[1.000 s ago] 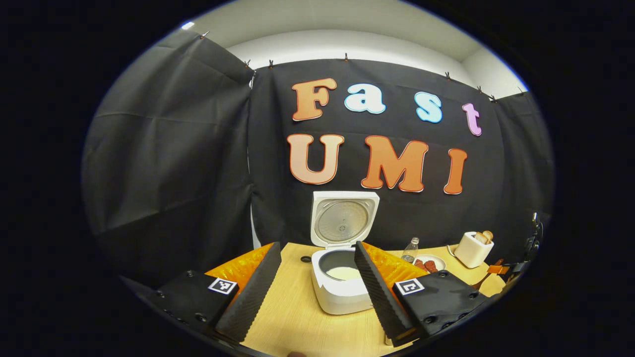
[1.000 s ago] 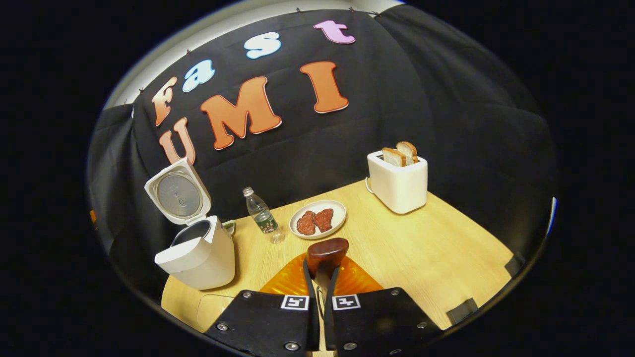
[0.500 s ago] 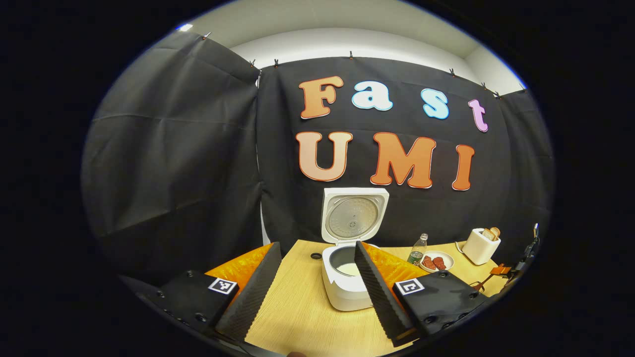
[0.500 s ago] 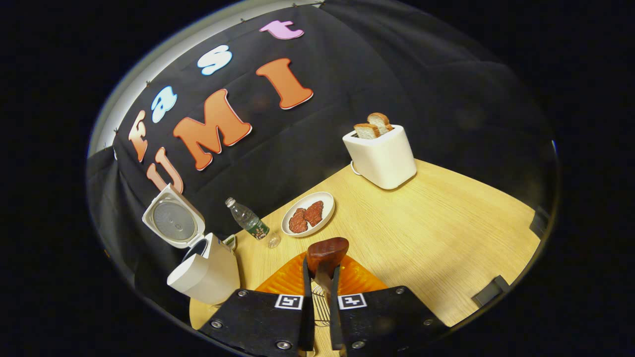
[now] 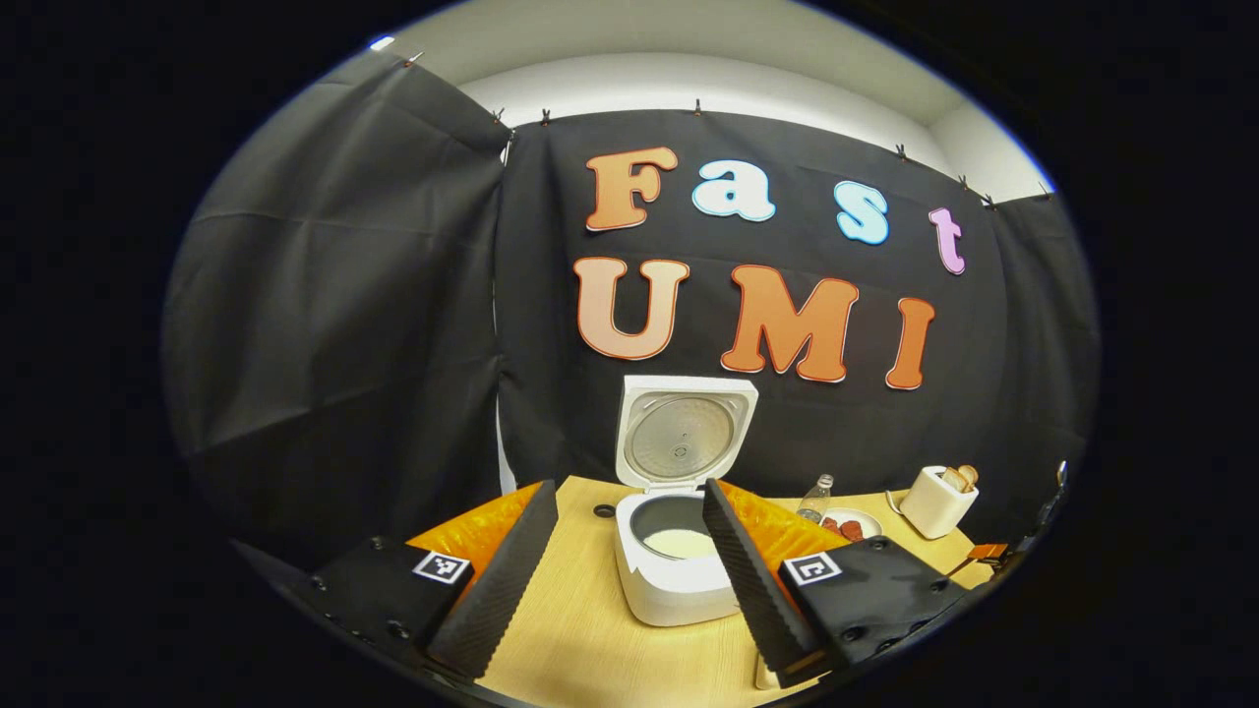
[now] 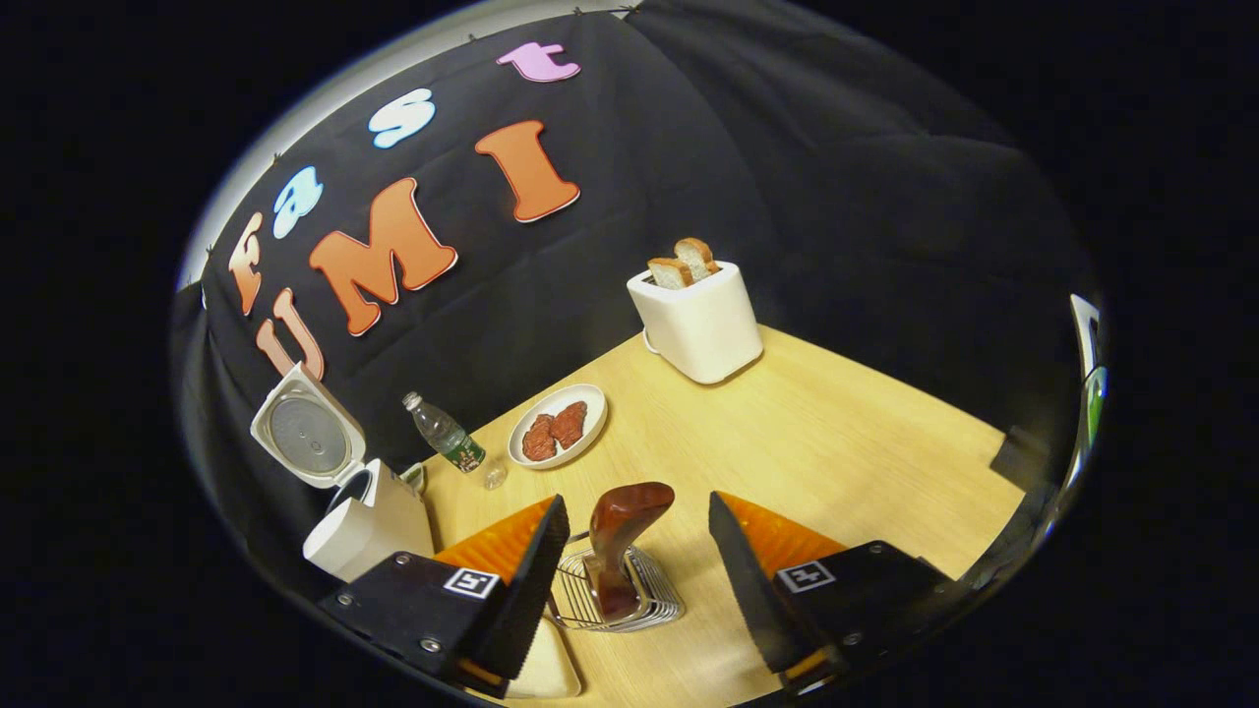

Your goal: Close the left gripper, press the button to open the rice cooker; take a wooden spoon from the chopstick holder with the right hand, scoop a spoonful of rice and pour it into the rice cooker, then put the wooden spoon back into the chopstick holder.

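Right gripper (image 6: 637,565) has its fingers wide apart w/ nothing between the pads; the wooden spoon (image 6: 618,536) stands bowl-up in the wire chopstick holder (image 6: 620,600), which sits on the tabletop (image 6: 826,442) right between those fingers. Spoon looks back where it belongs, so the job reads as basically done, imo.

Left gripper (image 5: 623,570) also has fingers spread apart, holding nothing, hovering just in front of the rice cooker (image 5: 674,580). Cooker lid (image 5: 684,433) is up, pale rice visible in the pot.

Risks from here, taking the holder as ref:
- Spoon leans a bit inside the holder. If the right gripper pulls back crooked, a finger could clip the handle or the wire rim and tip the light rack over, spoon & all
- A pale flat thing lies just beside the holder on its cooker side, partly under the near finger; can't tell what it is. A low retreat could drag it
- Water bottle (image 6: 445,438) and plate of meat (image 6: 557,438) sit beyond the holder, toward the wall; toaster (image 6: 696,320) further off behind them. Only a wide sweep would reach those; the bottle would topple easiest
- Cooker is off to the holder's far side. Left fingers flank its front; a nudge fwd could shove it or knock the open lid
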